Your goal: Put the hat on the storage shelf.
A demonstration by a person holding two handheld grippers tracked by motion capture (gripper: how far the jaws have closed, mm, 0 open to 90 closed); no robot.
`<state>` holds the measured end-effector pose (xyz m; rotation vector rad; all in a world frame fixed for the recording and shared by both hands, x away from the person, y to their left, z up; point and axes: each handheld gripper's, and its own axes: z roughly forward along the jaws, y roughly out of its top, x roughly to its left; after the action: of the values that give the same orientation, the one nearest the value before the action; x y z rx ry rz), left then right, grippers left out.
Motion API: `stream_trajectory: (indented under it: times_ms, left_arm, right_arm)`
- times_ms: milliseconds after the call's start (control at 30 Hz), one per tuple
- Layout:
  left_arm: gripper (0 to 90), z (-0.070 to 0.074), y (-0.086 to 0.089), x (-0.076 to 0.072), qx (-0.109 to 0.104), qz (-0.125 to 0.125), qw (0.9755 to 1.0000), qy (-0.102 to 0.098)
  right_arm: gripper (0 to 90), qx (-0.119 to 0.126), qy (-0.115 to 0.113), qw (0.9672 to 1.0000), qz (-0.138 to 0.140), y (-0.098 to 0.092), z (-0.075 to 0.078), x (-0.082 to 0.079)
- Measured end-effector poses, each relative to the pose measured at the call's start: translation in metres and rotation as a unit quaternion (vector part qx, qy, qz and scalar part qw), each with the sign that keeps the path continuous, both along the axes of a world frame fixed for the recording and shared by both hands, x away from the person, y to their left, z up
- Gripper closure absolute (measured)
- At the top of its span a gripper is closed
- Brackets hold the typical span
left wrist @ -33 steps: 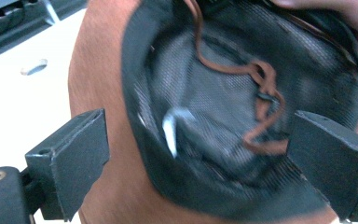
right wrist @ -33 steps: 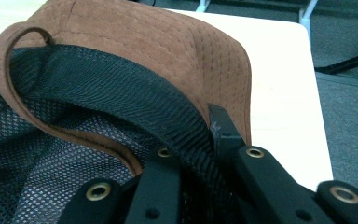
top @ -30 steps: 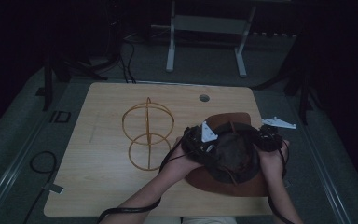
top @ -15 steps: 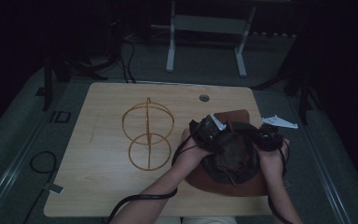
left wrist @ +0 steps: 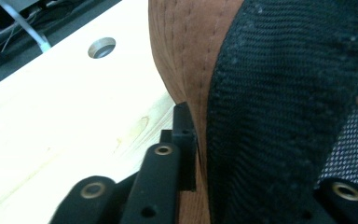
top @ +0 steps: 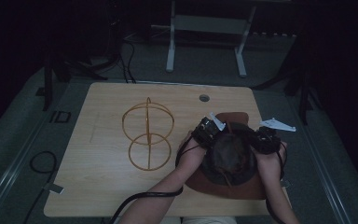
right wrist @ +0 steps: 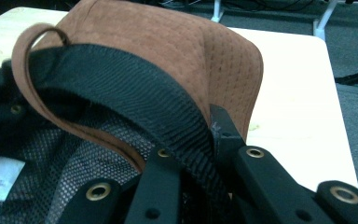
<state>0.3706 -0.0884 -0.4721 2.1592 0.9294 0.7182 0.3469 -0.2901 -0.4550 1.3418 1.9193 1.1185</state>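
The brown hat [top: 228, 154] lies upside down at the lower right of the high view, on the wooden table [top: 107, 186]. The left gripper [top: 208, 132] has just closed its jaws on the hat's left edge; the right gripper [top: 264, 140] is clamped on its black inner band [right wrist: 135, 98] at the right. Left of the hat, apart from it, stands a gold wire frame [top: 148, 133]. A round cable hole [top: 204, 98] sits above the hat.
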Motion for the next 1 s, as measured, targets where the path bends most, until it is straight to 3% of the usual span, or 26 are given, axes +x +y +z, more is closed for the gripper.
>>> stream_trajectory:
  times_ms: [200, 367, 533, 700, 800, 833, 933, 1000]
  left_arm:
    - [87.0, 0.006, 0.002, -0.001, 0.004, -0.001, 0.9998, -0.017]
    - [87.2, 0.019, 0.005, -0.005, -0.008, -0.002, 0.9992, -0.038]
    - [87.3, 0.036, 0.006, -0.013, -0.013, -0.012, 0.997, -0.075]
    - [87.2, 0.048, 0.008, -0.017, -0.019, -0.019, 0.9947, -0.099]
    - [87.2, 0.05, 0.01, -0.019, -0.022, -0.019, 0.9942, -0.104]
    - [87.2, 0.051, 0.011, -0.02, -0.022, -0.019, 0.9937, -0.108]
    - [87.1, 0.054, 0.018, -0.028, -0.049, -0.033, 0.99, -0.128]
    - [87.1, 0.054, 0.021, -0.033, -0.052, -0.031, 0.9887, -0.137]
  right_arm:
    - [83.4, 0.01, -0.001, 0.9999, 0.001, -0.003, 0.0, -0.002]
    - [79.2, 0.021, -0.008, 0.9997, 0.007, -0.006, 0.005, -0.008]
    - [70.5, 0.037, -0.02, 0.999, 0.016, -0.012, 0.015, -0.019]
    - [57.5, 0.042, -0.038, 0.9979, 0.031, -0.02, 0.026, -0.036]
    - [54.4, 0.041, -0.042, 0.9976, 0.036, -0.022, 0.028, -0.041]
    - [49.0, 0.039, -0.06, 0.9961, 0.053, -0.028, 0.035, -0.057]
    - [45.7, 0.039, -0.072, 0.9942, 0.07, -0.036, 0.043, -0.071]
    - [45.3, 0.041, -0.077, 0.9931, 0.078, -0.043, 0.046, -0.078]
